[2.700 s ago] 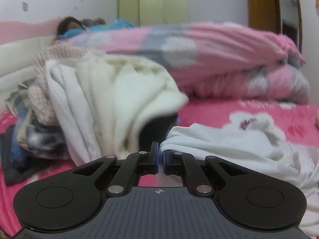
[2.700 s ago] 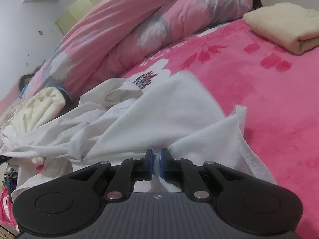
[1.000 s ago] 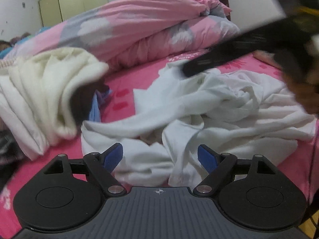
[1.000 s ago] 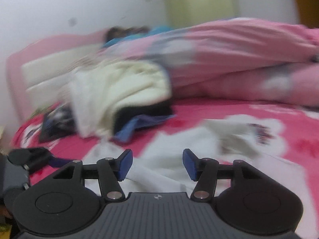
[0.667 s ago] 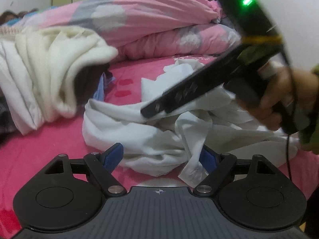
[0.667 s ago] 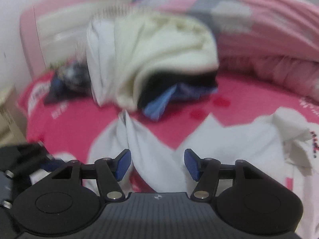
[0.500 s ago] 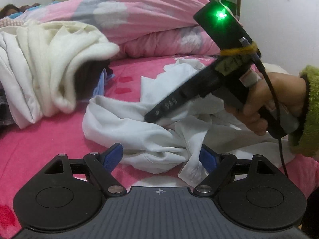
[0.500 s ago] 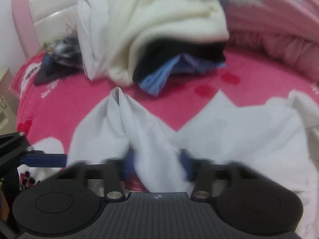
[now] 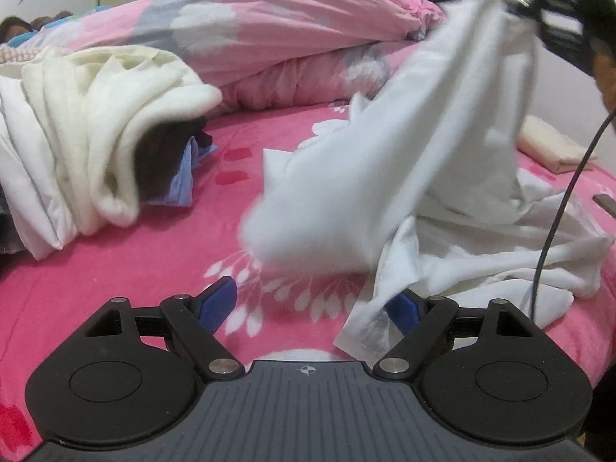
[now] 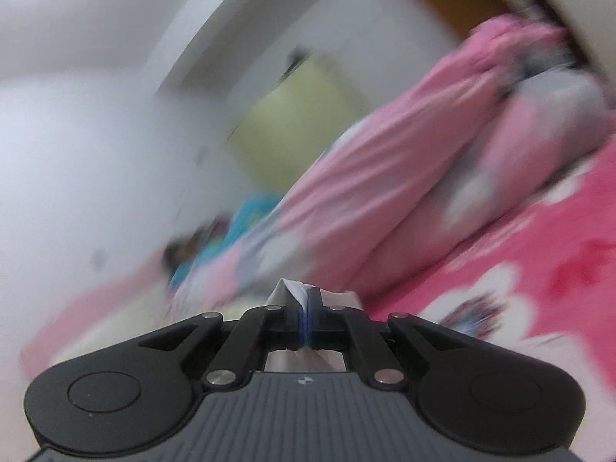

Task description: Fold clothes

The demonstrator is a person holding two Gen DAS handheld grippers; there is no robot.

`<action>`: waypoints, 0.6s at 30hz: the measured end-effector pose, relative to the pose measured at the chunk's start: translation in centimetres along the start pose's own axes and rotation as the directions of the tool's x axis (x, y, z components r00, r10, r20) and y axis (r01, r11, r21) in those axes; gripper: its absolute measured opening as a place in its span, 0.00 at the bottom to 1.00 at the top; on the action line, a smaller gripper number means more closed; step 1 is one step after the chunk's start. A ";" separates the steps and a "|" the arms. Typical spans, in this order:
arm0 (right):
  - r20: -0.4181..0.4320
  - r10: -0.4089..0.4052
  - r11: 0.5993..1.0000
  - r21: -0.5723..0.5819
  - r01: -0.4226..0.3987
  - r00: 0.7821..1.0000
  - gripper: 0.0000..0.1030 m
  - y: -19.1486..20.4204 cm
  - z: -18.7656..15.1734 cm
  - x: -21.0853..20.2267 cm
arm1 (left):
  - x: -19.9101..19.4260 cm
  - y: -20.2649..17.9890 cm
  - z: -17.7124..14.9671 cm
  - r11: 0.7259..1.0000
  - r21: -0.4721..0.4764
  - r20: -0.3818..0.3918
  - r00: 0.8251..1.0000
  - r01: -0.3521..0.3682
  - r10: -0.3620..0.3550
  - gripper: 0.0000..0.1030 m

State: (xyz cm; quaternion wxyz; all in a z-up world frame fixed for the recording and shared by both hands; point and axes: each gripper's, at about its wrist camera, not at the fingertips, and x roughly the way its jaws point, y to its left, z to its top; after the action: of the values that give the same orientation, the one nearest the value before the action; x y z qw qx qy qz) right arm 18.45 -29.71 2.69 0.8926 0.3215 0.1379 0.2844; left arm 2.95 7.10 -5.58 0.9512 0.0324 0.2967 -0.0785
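A white garment (image 9: 404, 161) lies crumpled on the pink bedspread (image 9: 115, 269) and is pulled up at one corner toward the upper right. My right gripper (image 9: 562, 11) holds that corner high in the left wrist view. In the right wrist view my right gripper (image 10: 307, 308) is shut on a pinch of the white cloth (image 10: 287, 288). My left gripper (image 9: 312, 304) is open low over the bed. A hanging edge of the garment (image 9: 369, 327) drapes over its right finger.
A pile of cream and white clothes (image 9: 96, 127) with dark and blue pieces sits at the left. A rolled pink floral duvet (image 9: 288, 38) lies along the back. A folded beige item (image 9: 550, 146) rests at the far right. A cable (image 9: 558, 211) hangs from the right gripper.
My right gripper has shut on a corner of the white garment and lifted it up and to the right. The cloth now hangs stretched in the air. My left gripper stays open.
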 end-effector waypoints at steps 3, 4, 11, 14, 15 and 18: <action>0.070 -0.117 0.986 0.130 0.107 0.991 0.02 -5.1 0.9 -3.1 | 0.3 -0.3 0.3 1.000 0.012 -0.011 1.000 -0.013 0.013 0.81; 0.076 -0.157 0.974 0.174 0.142 0.985 0.02 -6.7 0.7 -3.8 | 0.4 -0.4 0.5 1.000 0.016 -0.014 1.000 -0.017 0.017 0.81; -0.107 -0.373 0.908 0.161 0.386 0.922 0.30 -11.8 -3.1 -6.0 | 0.5 -1.4 1.5 0.998 0.060 -0.014 0.999 -0.036 0.037 0.81; -0.181 -0.450 0.874 0.112 0.473 0.874 0.68 -13.2 -4.8 -6.9 | 0.8 -1.7 2.0 0.997 0.073 -0.008 0.999 -0.037 0.037 0.81; -0.190 -0.463 0.876 0.055 0.480 0.866 0.72 -12.6 -5.3 -7.5 | 1.0 -1.7 2.1 0.997 0.075 -0.007 0.999 -0.036 0.036 0.81; -0.223 -0.493 0.869 -0.100 0.484 0.841 0.76 -10.2 -6.2 -8.5 | 1.6 -2.1 2.4 0.995 0.087 -0.012 0.999 -0.042 0.043 0.82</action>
State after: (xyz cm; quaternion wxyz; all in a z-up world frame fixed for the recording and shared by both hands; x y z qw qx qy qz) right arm 13.23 -38.11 -8.11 0.9181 0.2209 0.3172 0.0874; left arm 5.19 4.52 -4.54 0.9482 0.0805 0.2990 -0.0710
